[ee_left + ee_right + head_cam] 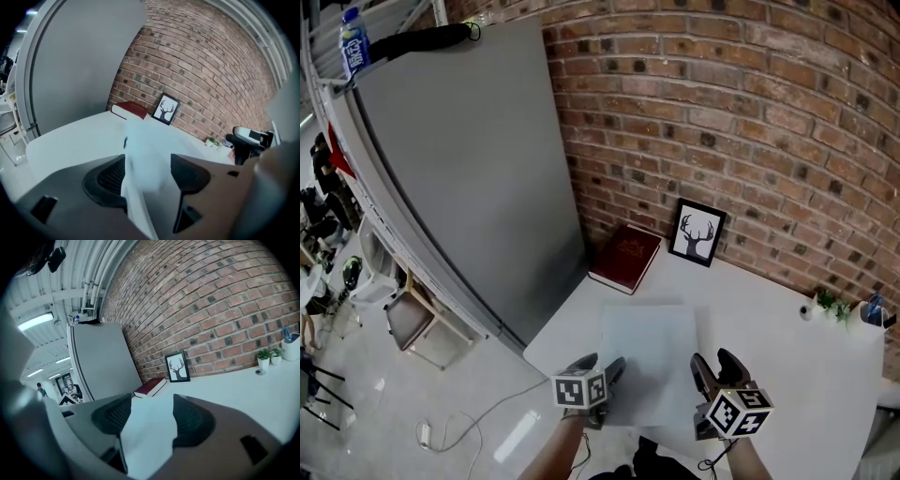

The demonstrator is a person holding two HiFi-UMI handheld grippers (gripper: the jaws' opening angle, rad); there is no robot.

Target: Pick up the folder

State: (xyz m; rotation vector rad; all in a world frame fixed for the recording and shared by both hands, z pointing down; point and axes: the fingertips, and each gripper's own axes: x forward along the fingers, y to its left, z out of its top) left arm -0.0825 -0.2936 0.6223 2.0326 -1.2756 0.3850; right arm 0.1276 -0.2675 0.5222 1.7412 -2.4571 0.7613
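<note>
Approach step here: the pale folder [649, 361] lies flat mid-bench [787, 356], with a red book [625, 258] at its 11 o'clock. The left hand-held gripper [598, 364] sits at the folder's 7 o'clock corner, jaws spread, the near edge between them but not pinched. The right hand-held gripper [716, 361] hovers at 5 o'clock, also released, gripping nothing. Next, I'd say: clamp that edge, then lift level.

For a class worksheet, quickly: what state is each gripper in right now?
Left gripper: open, jaws at the folder but not gripping it.
Right gripper: open, holding nothing.
</note>
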